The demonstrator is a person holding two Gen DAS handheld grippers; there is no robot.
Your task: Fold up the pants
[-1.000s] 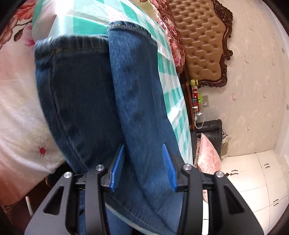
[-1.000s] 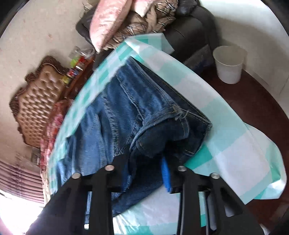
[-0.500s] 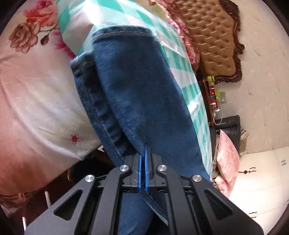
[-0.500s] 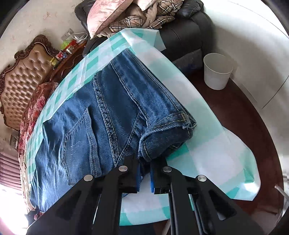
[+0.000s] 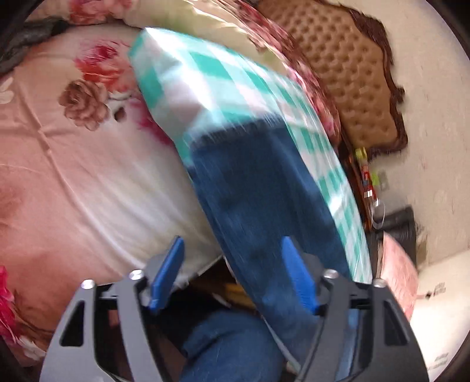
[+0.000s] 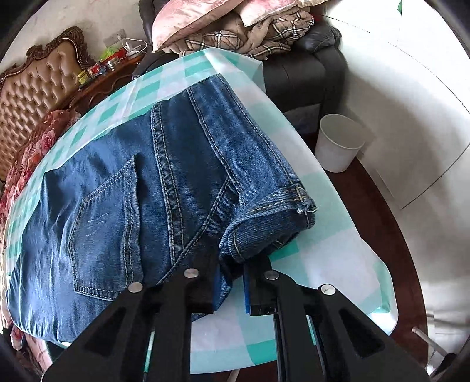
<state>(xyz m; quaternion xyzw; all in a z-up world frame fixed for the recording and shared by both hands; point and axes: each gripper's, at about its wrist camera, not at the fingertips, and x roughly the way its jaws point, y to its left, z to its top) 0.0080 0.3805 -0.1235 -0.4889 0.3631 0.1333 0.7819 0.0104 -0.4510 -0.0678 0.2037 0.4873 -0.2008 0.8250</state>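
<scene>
Blue jeans point(image 6: 141, 205) lie folded on a table with a green-and-white checked cloth point(image 6: 329, 264). In the right wrist view the back pocket faces up and the waistband end point(image 6: 264, 232) bulges at the near right. My right gripper point(image 6: 230, 282) has its jaws slightly apart, with a fold of denim between the blue pads. In the blurred left wrist view the jeans point(image 5: 258, 188) lie along the cloth point(image 5: 205, 76). My left gripper point(image 5: 232, 276) is wide open, the right pad over the denim edge, holding nothing.
A floral bedspread point(image 5: 73, 176) lies left of the table and a tufted headboard point(image 5: 352, 88) stands behind. A white bin point(image 6: 337, 144) sits on the dark floor, and a sofa with pillows and blankets point(image 6: 249, 26) is at the back.
My left gripper has opened wide and let go of the jeans, and its view is moving. My right gripper's jaws have parted a little around the denim fold.
</scene>
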